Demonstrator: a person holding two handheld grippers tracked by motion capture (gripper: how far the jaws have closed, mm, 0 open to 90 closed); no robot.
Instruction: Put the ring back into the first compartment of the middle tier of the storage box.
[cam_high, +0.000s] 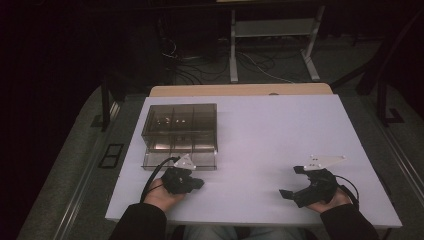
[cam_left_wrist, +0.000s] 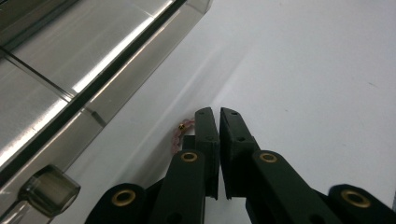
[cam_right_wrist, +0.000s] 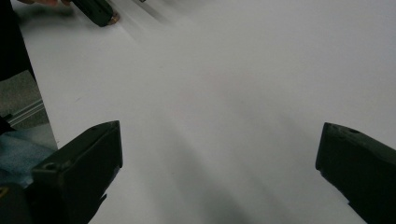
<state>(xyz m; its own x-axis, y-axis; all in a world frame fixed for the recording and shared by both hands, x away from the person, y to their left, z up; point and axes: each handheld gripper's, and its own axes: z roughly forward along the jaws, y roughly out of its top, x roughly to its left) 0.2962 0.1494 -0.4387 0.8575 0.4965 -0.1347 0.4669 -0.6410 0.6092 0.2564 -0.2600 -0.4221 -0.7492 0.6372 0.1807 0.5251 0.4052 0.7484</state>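
Jewellery of some small kind, a pinkish beaded piece with a gold-coloured end (cam_left_wrist: 179, 133), is lying on the white table (cam_high: 280, 130) just beside the tips of the left gripper (cam_left_wrist: 218, 113); its exact nature is too small to tell. It is sitting against the outer side of one jaw in the left gripper view, and whether any part of it is caught between the pads cannot be told from there. Those jaws are standing nearly together, with only a thin slit between them and nothing visible in that slit. Close by, along one side of that view, the clear smoky organiser box (cam_left_wrist: 70, 88) is resting on the table, its wall and a round knob-like corner showing. In the high view the same box (cam_high: 180, 127) is sitting on the left half of the table with its dividers marking several compartments, and the left gripper (cam_high: 182, 180) is lying just in front of its near edge, held in the person's left hand (cam_high: 160, 196). Well apart, on the right half of the table, the right gripper (cam_high: 295, 182) is resting in the person's right hand (cam_high: 330, 200). Its jaws are standing wide apart over bare table surface, holding nothing.
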